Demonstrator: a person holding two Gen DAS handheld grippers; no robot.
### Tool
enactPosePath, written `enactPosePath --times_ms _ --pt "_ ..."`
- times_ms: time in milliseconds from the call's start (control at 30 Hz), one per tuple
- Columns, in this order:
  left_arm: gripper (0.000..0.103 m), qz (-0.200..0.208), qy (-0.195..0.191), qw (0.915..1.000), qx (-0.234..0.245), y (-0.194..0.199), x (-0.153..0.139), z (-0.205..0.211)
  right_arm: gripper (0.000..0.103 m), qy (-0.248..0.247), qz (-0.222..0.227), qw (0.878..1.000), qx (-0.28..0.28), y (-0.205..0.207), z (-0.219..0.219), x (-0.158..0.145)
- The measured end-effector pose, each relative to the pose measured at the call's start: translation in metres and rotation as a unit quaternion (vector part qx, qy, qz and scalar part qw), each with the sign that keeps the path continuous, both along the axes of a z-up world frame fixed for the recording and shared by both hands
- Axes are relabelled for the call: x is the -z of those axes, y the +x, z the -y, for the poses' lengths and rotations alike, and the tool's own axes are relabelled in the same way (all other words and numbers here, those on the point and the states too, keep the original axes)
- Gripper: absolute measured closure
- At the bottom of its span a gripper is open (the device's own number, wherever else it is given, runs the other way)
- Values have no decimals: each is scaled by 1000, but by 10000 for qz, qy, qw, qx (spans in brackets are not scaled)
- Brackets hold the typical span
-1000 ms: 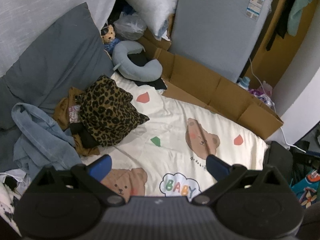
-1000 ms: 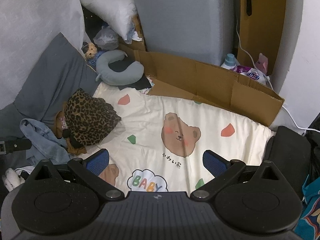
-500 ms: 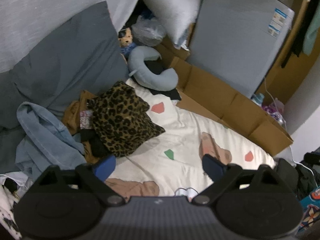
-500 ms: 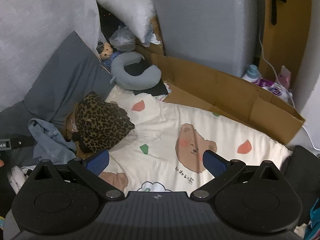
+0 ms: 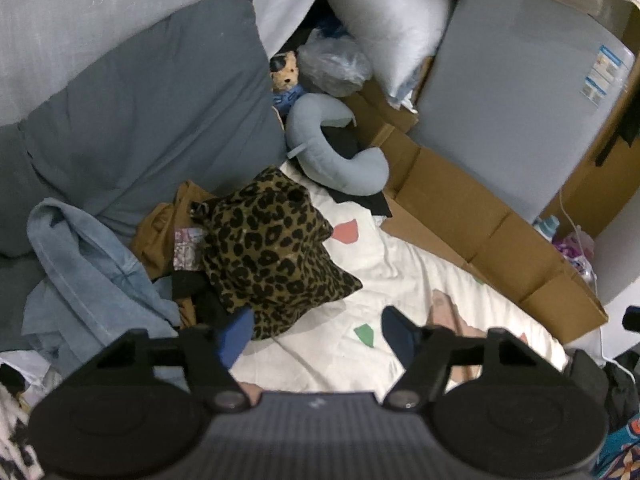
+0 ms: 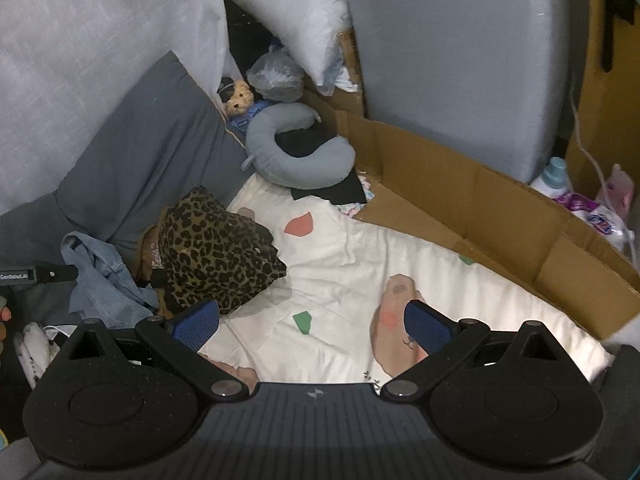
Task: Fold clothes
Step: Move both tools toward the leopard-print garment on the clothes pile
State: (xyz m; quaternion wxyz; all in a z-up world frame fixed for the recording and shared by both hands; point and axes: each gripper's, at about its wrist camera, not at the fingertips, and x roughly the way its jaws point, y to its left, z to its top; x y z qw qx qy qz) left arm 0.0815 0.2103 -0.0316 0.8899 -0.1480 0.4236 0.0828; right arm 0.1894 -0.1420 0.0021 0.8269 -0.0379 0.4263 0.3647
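A leopard-print garment (image 5: 276, 252) (image 6: 216, 256) lies crumpled on top of a clothes pile at the left of the white bear-print sheet (image 5: 400, 280) (image 6: 344, 264). Under and beside it are a brown garment (image 5: 160, 228) and a light blue denim piece (image 5: 92, 264) (image 6: 104, 276). My left gripper (image 5: 316, 336) is open, its left finger just in front of the leopard garment's near edge. In the right wrist view my right gripper (image 6: 312, 326) is open over the sheet, its left finger close to the same garment. Neither holds anything.
A grey pillow (image 5: 152, 120) (image 6: 140, 152) leans behind the pile. A grey neck pillow (image 5: 332, 148) (image 6: 296, 148), a small plush toy (image 5: 284, 76) and a white pillow (image 6: 296, 16) sit at the back. Brown cardboard (image 5: 480, 220) (image 6: 480, 208) borders the sheet's right side, before a grey appliance (image 6: 460, 60).
Both grippers have moved left and forward toward the clothes pile; the leopard-print garment now looms larger and sits just ahead of their left fingers. Both stay open.
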Motion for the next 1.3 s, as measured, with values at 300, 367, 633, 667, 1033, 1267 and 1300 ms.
enactPosePath --times_ms 300,367,633,667,1033,1267,1300 --pt "34 159 174 9993 -278 50 30 -33 2 152 -211 9989 -399 45 -42 45" --pt "34 194 213 9990 -340 61 37 -41 2 165 -222 9985 -470 54 -52 56" --pt "30 379 388 9975 -452 100 61 -58 2 151 -320 9980 -526 62 -69 105" --pt "28 443 403 9972 -452 103 64 -58 2 148 -300 9981 -510 61 -69 110" --pt "21 645 433 9954 -552 138 92 -55 2 451 -379 9977 -348 59 -66 156" --pt "17 731 702 9942 -359 166 104 -38 2 740 -444 9958 -307 60 -71 187" --pt "18 691 758 9942 -316 171 107 -35 2 774 -459 9954 -324 59 -72 191"
